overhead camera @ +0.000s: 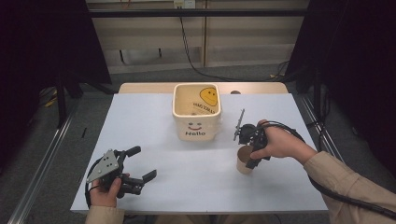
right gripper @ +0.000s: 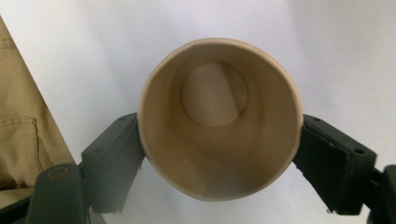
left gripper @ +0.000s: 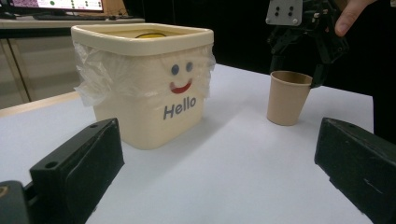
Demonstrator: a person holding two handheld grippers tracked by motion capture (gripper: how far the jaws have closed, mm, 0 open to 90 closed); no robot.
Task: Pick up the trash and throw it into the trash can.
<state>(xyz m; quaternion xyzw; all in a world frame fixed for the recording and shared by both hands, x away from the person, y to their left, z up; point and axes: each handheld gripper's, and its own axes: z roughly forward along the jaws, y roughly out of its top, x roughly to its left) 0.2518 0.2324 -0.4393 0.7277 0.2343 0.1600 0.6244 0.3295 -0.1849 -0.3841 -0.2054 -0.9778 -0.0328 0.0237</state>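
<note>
**R claw clamped on cup**

My right claw (right gripper: 219, 154) grips the paper cup (right gripper: 218, 116) rim from above; cup stands upright on the counter (overhead camera: 187, 177), at 4 o'clock from the Hello bin (overhead camera: 196, 116). Left claw (overhead camera: 140, 163) jaws apart, resting near the counter's 7 o'clock corner, holding nothing.

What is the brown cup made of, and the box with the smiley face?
The cup looks like paper: matte tan, thin wall, a rolled rim, and its round mouth is squeezed slightly oval between the right gripper's jaws. The box looks like hard plastic: smooth cream walls with a thick moulded rim and a soft sheen. The crinkly clear sheet tucked under its rim seems to be thin plastic film.
</note>
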